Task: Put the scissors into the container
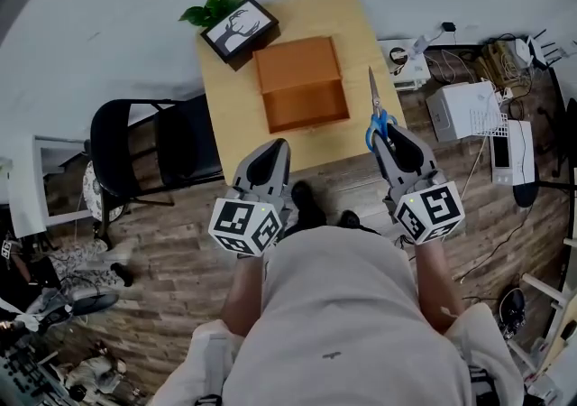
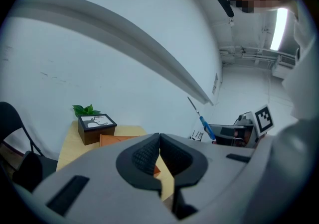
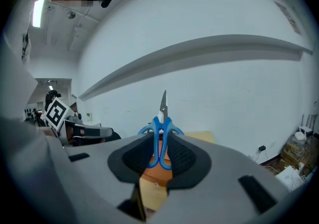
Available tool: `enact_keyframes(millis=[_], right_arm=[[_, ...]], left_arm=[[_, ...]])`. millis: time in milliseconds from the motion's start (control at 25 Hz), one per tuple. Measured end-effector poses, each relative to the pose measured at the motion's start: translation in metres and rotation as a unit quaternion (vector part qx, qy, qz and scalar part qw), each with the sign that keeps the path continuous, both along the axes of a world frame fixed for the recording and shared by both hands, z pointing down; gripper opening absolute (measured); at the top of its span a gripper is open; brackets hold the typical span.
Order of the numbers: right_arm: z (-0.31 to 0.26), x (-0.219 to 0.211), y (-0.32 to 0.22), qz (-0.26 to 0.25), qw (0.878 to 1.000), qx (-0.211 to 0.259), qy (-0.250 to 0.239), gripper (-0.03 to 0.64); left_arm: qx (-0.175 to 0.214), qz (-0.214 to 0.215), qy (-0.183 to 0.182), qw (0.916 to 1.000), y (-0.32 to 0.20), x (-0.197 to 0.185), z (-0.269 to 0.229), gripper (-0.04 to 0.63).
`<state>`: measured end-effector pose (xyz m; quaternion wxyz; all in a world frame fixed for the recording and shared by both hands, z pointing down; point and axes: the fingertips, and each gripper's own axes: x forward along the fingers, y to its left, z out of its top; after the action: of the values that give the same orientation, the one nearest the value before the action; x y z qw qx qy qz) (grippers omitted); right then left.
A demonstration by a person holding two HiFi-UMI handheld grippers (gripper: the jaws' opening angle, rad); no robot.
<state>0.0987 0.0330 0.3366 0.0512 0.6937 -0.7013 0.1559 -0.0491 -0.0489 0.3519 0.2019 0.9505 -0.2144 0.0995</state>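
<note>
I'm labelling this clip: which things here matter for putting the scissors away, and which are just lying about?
Part of the job:
scissors, clamped in the right gripper
open orange box on the table

Just lying about:
picture frame
plant
black chair
white box beside the table
The left gripper is shut and empty.

Left gripper (image 2: pixel 159 139): jaws closed, pads meeting, nothing between them. Past them lies a pale wooden desk (image 2: pixel 70 144). A framed deer picture (image 2: pixel 97 126) stands at the desk's far left corner, with a green plant (image 2: pixel 83 110) just behind it. An orange container (image 2: pixel 115 140) sits just beside the frame, nearer the middle. On the right, the right gripper (image 2: pixel 216 132) holds blue-handled scissors (image 2: pixel 201 117) in the air, blades tilted upward. A black chair (image 2: pixel 14 136) shows at the left edge.
</note>
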Motion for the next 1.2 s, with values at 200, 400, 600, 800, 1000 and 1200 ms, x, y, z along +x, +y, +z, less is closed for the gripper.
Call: enact_keyframes(millis=[200,400,600,800,1000,1200], right_arm=[[0.006,-0.010,-0.021,0.007,1.000,-0.007,0.005,0.083],[0.015,-0.026,-0.040,-0.010,1.000,-0.019,0.019,0.083],[0.026,-0.038,-0.053,-0.034,0.998,-0.039,0.038,0.083],[0.039,-0.047,-0.065,-0.068,0.995,-0.060,0.052,0.083],[0.052,-0.052,-0.079,-0.117,0.987,-0.077,0.072,0.083],[0.072,-0.054,-0.099,-0.176,0.975,-0.101,0.089,0.083]], left_arm=[[-0.001,0.013,0.001,0.9999,-0.022,-0.007,0.002,0.006],[0.000,0.018,0.003,0.9998,-0.039,-0.016,0.006,0.005],[-0.008,0.013,0.004,0.9999,-0.045,-0.026,0.010,0.006],[-0.018,0.002,-0.001,0.9998,-0.049,-0.033,0.016,0.006],[-0.024,-0.026,-0.002,0.9994,-0.054,-0.041,0.019,0.006],[-0.029,-0.064,-0.008,0.9975,-0.062,-0.047,0.019,0.006]])
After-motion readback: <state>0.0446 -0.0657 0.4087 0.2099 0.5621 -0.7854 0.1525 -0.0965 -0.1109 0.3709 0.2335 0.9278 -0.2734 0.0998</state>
